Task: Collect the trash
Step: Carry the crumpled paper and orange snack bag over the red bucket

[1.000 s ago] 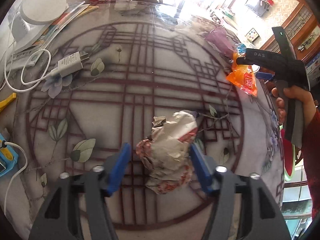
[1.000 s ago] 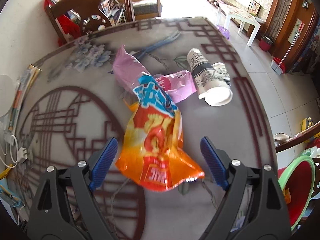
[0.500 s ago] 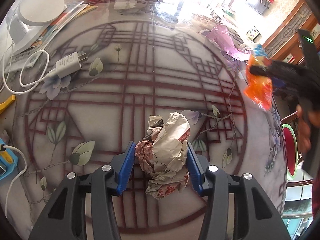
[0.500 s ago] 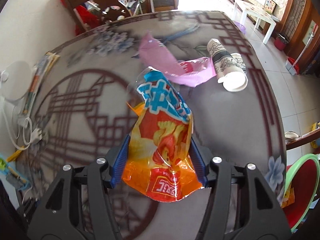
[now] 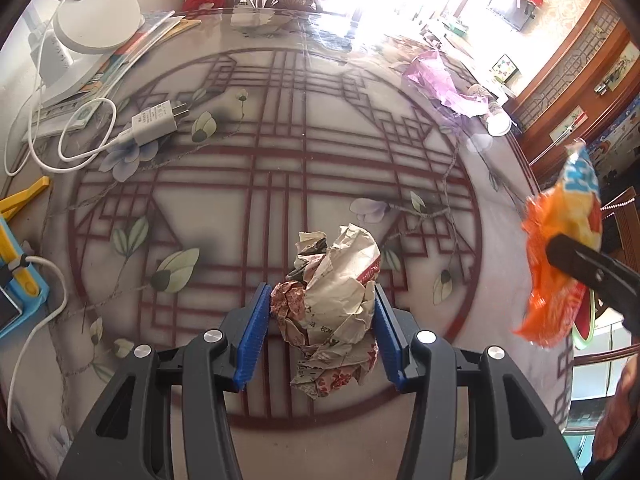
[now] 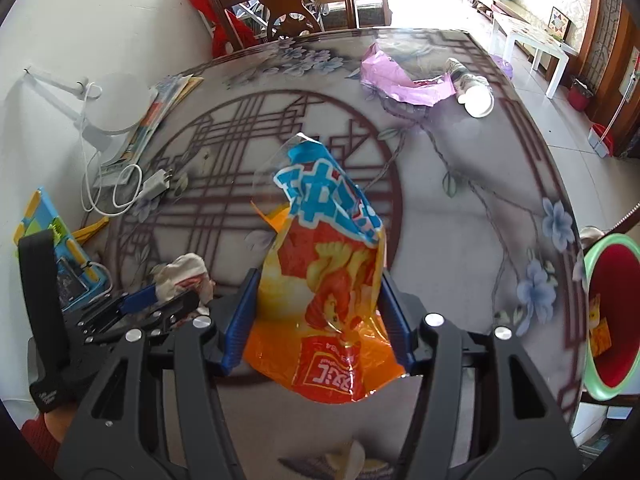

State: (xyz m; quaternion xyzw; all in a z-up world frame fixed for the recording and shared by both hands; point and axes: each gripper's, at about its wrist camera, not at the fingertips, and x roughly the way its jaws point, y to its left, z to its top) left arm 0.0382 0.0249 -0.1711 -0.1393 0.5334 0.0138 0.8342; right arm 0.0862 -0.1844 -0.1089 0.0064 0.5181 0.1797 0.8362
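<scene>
My left gripper point(image 5: 320, 332) is shut on a crumpled paper wrapper point(image 5: 336, 300), white with red print, at the near middle of the round table point(image 5: 280, 128). My right gripper point(image 6: 320, 324) is shut on an orange and blue snack bag point(image 6: 328, 288) and holds it above the table near its right edge. That bag also shows in the left wrist view point(image 5: 560, 256). The left gripper and its paper show in the right wrist view point(image 6: 180, 280). A purple plastic bag point(image 6: 400, 80) and a lying paper cup point(image 6: 474, 94) rest at the far right.
A red bin with a green rim point(image 6: 612, 320) stands off the table's right edge. A white charger with cable point(image 5: 154, 122), a white lamp point(image 5: 92, 24) on papers and a blue device point(image 5: 16, 292) lie at the left. A chair point(image 6: 288, 4) stands beyond the table.
Both grippers closed from open onto their items. The right gripper lifted the snack bag and carried it right, toward the table edge. The left gripper stayed over the paper.
</scene>
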